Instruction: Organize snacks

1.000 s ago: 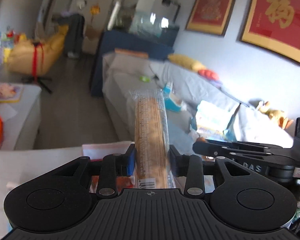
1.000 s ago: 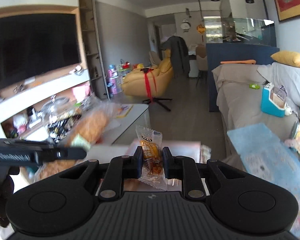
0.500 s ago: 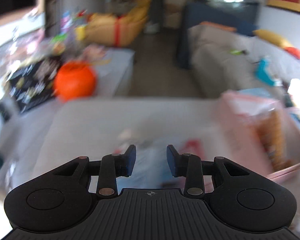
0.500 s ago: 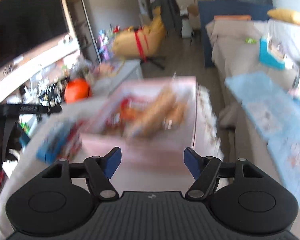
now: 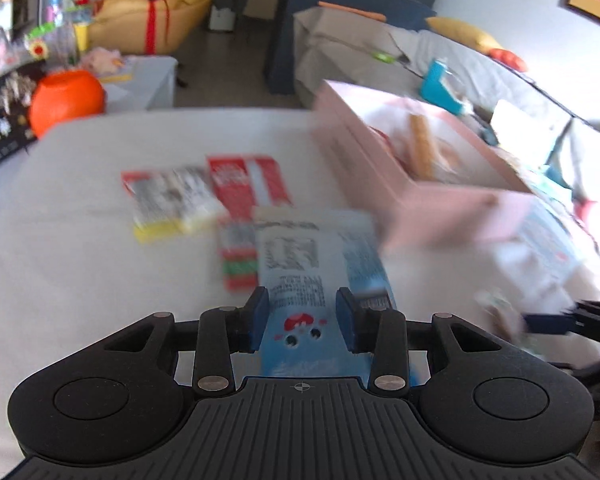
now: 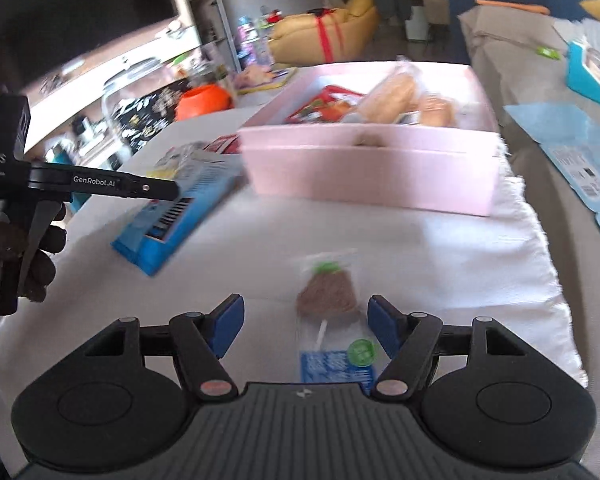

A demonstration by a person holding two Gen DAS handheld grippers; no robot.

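Observation:
My left gripper [image 5: 302, 316] hangs low over a blue snack packet [image 5: 320, 256] lying on the white tablecloth. Its jaws are opening; the packet shows between and under the fingers, and the pads do not press on it. My right gripper [image 6: 306, 320] stands wide open over a brown lollipop in a clear wrapper [image 6: 328, 296], without touching it. The pink box [image 6: 372, 172] behind holds several snacks, among them a long biscuit pack [image 5: 420, 144] and bread [image 6: 392, 96]. In the right wrist view the left gripper's finger [image 6: 156, 188] reaches over the blue packet [image 6: 180, 208].
A red packet [image 5: 248, 184], a yellow-edged packet [image 5: 172, 204] and a small red and green one [image 5: 238, 264] lie left of the box. An orange ball [image 5: 66, 100] sits far left. The cloth's frayed edge [image 6: 540, 248] runs along the right, beside a covered sofa [image 5: 380, 48].
Both grippers came down from above the box to the table. The left let go of the long biscuit pack, the right of the orange snack. The right jaws opened wide.

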